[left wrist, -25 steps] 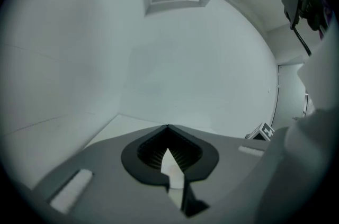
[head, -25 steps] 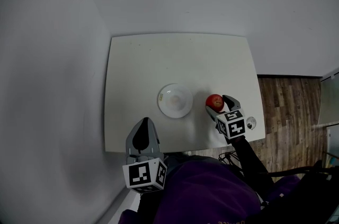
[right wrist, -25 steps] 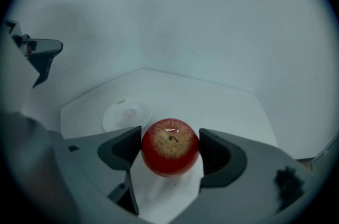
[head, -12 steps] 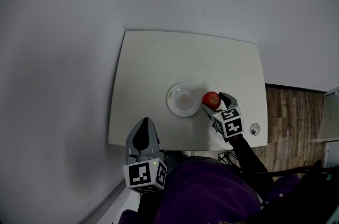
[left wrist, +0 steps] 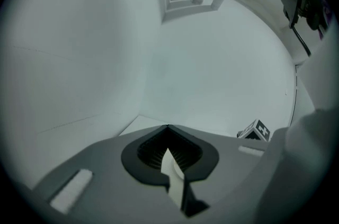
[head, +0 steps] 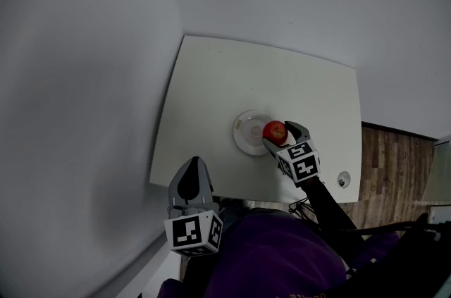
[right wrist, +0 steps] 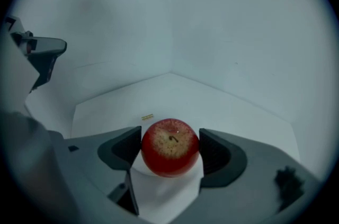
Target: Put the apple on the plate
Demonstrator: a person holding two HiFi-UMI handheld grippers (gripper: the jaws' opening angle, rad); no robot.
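A red apple (head: 274, 130) is held between the jaws of my right gripper (head: 280, 133), which is shut on it. In the head view the apple hangs at the right rim of the small white plate (head: 246, 132) in the middle of the white table (head: 211, 85). The right gripper view shows the apple (right wrist: 170, 146) stem up, with a dark finger (right wrist: 123, 149) pressed against each side. My left gripper (head: 191, 182) is shut and holds nothing, at the table's near edge, left of the plate. In its own view the left gripper (left wrist: 169, 153) points at the bare wall.
A small round grey object (head: 343, 179) lies near the table's front right corner. A tiny yellowish strip (right wrist: 147, 117) lies on the table beyond the apple. White walls close the table in at left and back. Wooden floor (head: 394, 163) shows at right.
My right gripper has carried the apple to the left, from beside the plate to its right rim. The left gripper has stayed in place.
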